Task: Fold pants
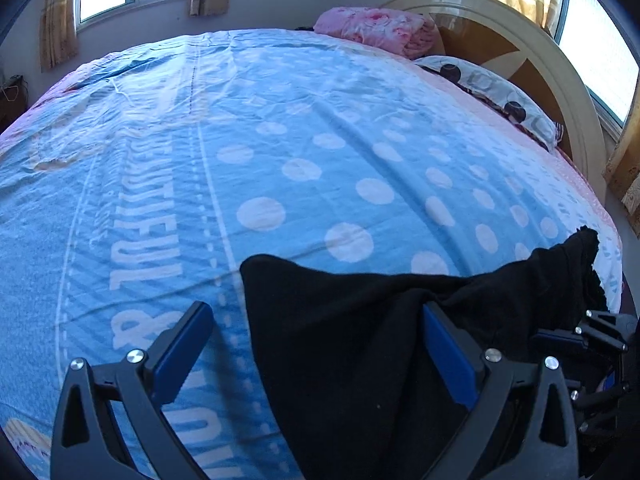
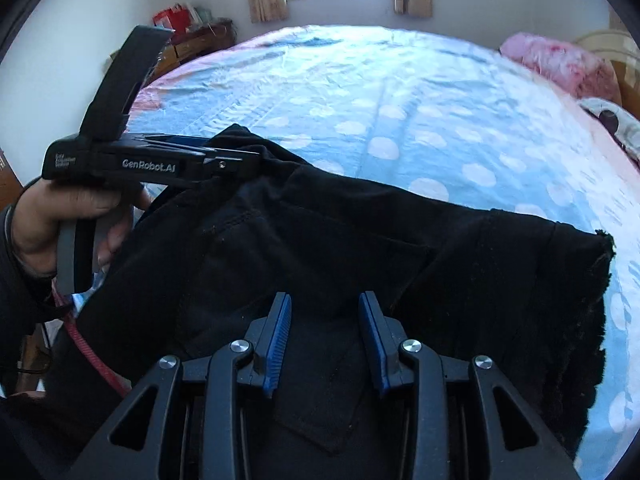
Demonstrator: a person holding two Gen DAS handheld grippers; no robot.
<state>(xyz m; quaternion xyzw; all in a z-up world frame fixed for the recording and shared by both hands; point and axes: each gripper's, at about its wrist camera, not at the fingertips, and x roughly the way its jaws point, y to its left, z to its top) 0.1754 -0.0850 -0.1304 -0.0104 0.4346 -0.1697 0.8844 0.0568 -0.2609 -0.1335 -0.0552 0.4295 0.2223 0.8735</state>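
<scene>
Black pants (image 1: 360, 340) lie at the near edge of the bed, with a frayed hem at the right (image 2: 592, 280). My left gripper (image 1: 316, 344) is open wide, its right finger (image 1: 448, 352) touching the cloth's bunched edge, its left finger over the bedspread. In the right wrist view the left gripper (image 2: 224, 156) shows from the side at the pants' left top corner, held in a hand. My right gripper (image 2: 324, 332) is part open over the pants (image 2: 320, 240), with cloth lying between its pads; no grip shows.
The bed has a blue bedspread with white dots (image 1: 300, 168). A pink folded blanket (image 1: 376, 28) and a patterned pillow (image 1: 496, 96) lie by the headboard (image 1: 560, 80). A cluttered wooden cabinet (image 2: 192, 40) stands by the far wall.
</scene>
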